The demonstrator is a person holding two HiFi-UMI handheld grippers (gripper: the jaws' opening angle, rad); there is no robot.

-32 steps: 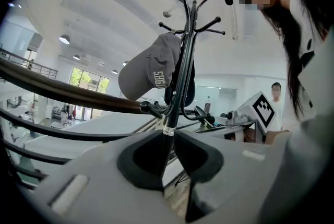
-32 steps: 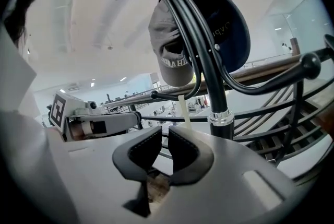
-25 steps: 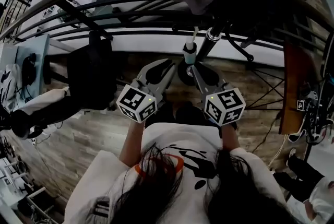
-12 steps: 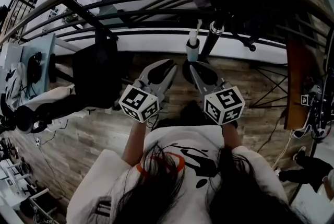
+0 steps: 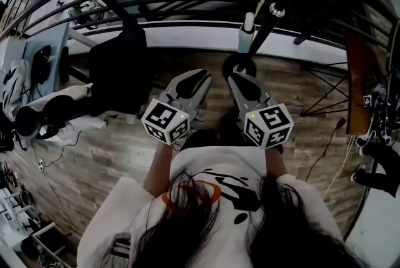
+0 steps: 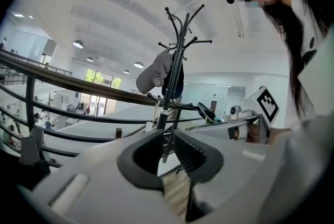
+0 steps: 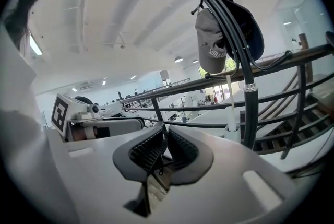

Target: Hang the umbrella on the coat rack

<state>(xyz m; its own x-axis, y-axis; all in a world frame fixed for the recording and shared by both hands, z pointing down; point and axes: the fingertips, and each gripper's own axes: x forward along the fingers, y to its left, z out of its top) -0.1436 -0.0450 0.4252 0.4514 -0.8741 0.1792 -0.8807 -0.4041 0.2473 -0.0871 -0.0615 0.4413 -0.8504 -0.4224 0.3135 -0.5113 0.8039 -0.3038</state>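
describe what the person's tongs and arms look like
Both the left tongs and right tongs are pale grey plastic, tapering, with dark ribbed pads on the inner faces. Each carries a white cube printed with black square markers. The person wears a white short-sleeved shirt with a black and orange print.

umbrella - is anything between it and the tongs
Nothing visible. The umbrella seems to hang by its strap beside the rack pole, just ahead of the left tongs and right tongs, which hold nothing; only floor shows between.
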